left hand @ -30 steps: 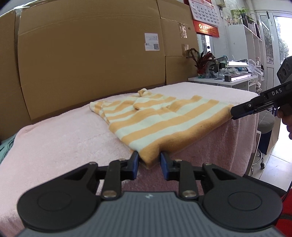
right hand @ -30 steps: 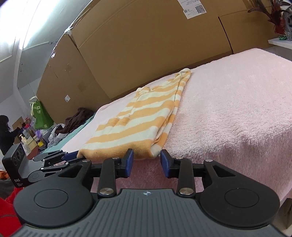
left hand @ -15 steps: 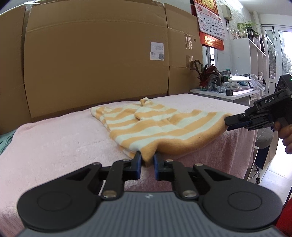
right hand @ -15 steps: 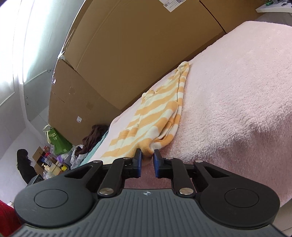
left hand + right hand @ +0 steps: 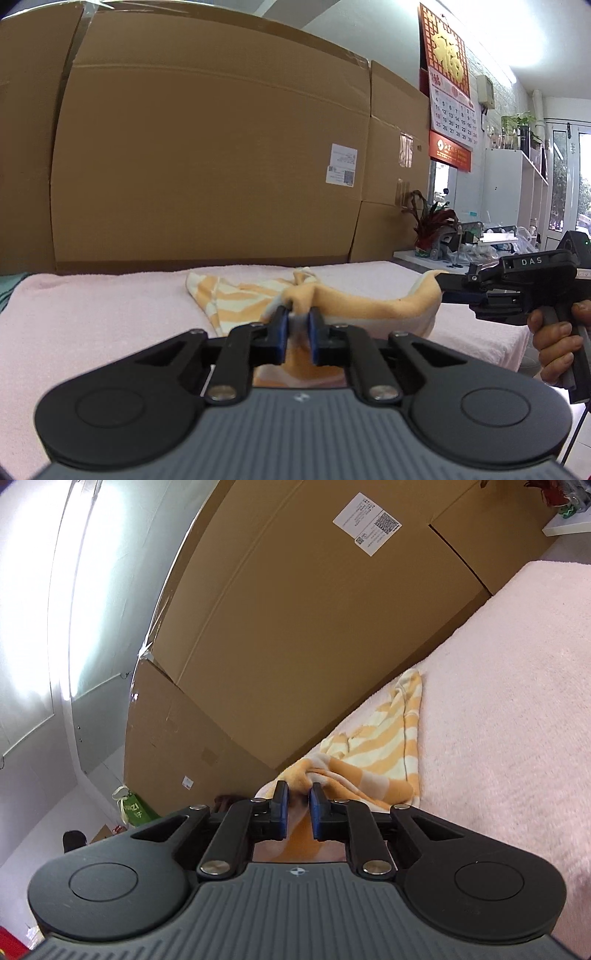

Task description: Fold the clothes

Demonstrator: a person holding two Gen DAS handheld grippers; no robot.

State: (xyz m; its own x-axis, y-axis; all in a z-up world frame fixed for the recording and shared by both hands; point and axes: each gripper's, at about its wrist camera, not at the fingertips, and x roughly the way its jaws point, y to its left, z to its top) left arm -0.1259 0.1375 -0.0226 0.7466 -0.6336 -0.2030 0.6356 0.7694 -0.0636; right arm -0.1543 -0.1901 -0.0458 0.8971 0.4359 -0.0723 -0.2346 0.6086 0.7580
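An orange-and-white striped garment (image 5: 354, 302) lies on a pink blanket (image 5: 92, 314); its near hem is raised off the bed and stretched between both grippers. In the left wrist view my left gripper (image 5: 295, 319) is shut on one bunched hem corner. At the right of the same view my right gripper (image 5: 439, 288), held by a hand (image 5: 554, 332), pinches the other corner. In the right wrist view the right gripper (image 5: 299, 794) is shut on a fold of the striped garment (image 5: 384, 749), whose far end still rests on the blanket (image 5: 498, 720).
Tall cardboard boxes (image 5: 207, 166) stand right behind the bed, also filling the right wrist view as cardboard (image 5: 314, 627). A wall calendar (image 5: 450, 110), a potted plant (image 5: 432, 225) and white shelves (image 5: 513, 192) are at the right. A green bag (image 5: 135, 806) sits beyond the bed's far side.
Both grippers went from open around the near hem corners to shut on them, then rose, lifting the hem off the blanket. The flat garment now bunches toward its far end.
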